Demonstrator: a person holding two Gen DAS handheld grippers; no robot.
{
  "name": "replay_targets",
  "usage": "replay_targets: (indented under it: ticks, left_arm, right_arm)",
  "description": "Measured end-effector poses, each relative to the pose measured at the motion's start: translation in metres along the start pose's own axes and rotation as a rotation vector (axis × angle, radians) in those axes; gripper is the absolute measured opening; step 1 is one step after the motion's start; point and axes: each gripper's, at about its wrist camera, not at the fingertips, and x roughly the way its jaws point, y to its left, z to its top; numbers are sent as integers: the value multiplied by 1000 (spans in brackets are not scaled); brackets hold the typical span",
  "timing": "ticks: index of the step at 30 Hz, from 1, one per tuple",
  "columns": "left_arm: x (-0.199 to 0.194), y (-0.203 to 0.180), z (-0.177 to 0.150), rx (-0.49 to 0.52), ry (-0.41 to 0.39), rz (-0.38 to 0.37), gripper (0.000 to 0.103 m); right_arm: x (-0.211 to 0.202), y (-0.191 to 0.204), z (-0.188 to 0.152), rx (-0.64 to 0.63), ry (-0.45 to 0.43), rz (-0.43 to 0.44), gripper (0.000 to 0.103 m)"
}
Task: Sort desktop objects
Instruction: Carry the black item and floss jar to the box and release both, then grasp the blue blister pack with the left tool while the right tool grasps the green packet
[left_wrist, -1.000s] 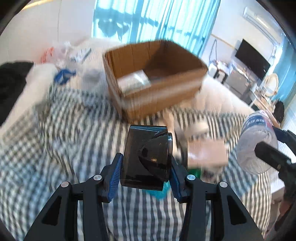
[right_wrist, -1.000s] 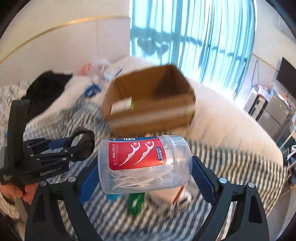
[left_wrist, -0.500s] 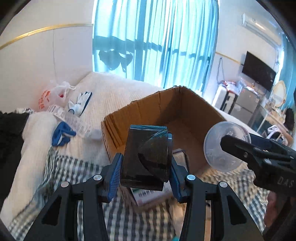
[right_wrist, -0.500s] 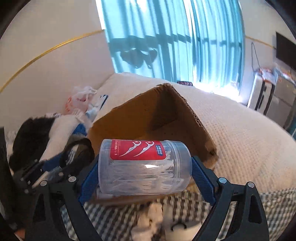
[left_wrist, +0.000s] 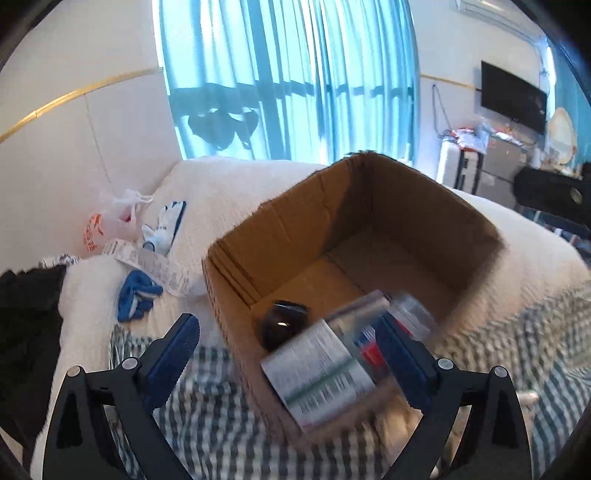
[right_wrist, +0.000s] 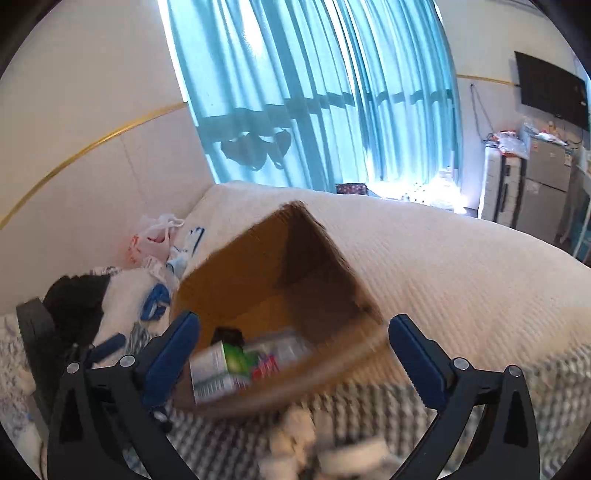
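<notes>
An open cardboard box (left_wrist: 266, 236) stands on the bed; it also shows in the right wrist view (right_wrist: 258, 258). Inside lie a black object (left_wrist: 282, 326), a white printed carton (left_wrist: 317, 373) and the clear floss-pick jar with a red label (left_wrist: 402, 321). In the right wrist view the carton (right_wrist: 218, 369) and the jar (right_wrist: 280, 352) are blurred. My left gripper (left_wrist: 291, 343) is open and empty just in front of the box. My right gripper (right_wrist: 293, 350) is open and empty over the box's near wall.
A checked blanket (left_wrist: 207, 413) covers the near bed. Left of the box lie a blue glove (left_wrist: 135, 295), a paper slip (left_wrist: 155, 267), a plastic bag (left_wrist: 107, 223) and black cloth (left_wrist: 26, 325). White items (right_wrist: 295, 428) lie in front of the box.
Both grippers have opened. The black object has left my left gripper and the floss-pick jar has left my right gripper; both now lie in the box.
</notes>
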Motion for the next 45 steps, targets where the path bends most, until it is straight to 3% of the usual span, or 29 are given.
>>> replay_targets:
  ticks: [5,9,13,17,21,28,30,31,32,35,41,43,45]
  left_arm:
    - [-42,-1,-39,-9,26,-62,102]
    - [-62,-13,-87,7,66,-112,103]
    - [-60,-34,-145,12,124,-148,103]
    - [-45,-68,-194,125,182,-141,103]
    - [-28,-92,-212,226,219,-141,103]
    - [7,-103,-215,229,256,-146,103]
    - [12,-105,-218,247,251,-158,97]
    - [12,-105,-219,251,241,-194,83]
    - [10,-104,-221,249,242,-234,71]
    - [7,-101,-224,241,236,-270,71]
    - [-1,-85,-226,186,234,-331,71]
    - [-3,-79,-226,168,233,-343,71]
    - [-8,-75,-226,162,228,-340,71]
  right_arm:
    - [-50,-22,-63,-30,98,-50,103]
    - [-69,-30,-134,-64,163,-159,103]
    - [-75,-27,-188,-78,205,-200,103]
    - [-69,-27,-221,-70,262,-203,103]
    - [-59,-29,-227,-62,290,-190,103]
    - [-40,-25,-237,-40,345,-147,100]
    - [-36,-23,-237,-24,359,-120,99]
    - [-34,-21,-236,-20,364,-110,97]
    - [-29,-18,-237,-15,380,-86,93]
    - [-15,-10,-239,-10,426,-47,78]
    - [14,-5,-246,13,497,-30,58]
    - [20,-6,-247,23,509,-34,57]
    - [29,-8,-249,34,533,-24,44]
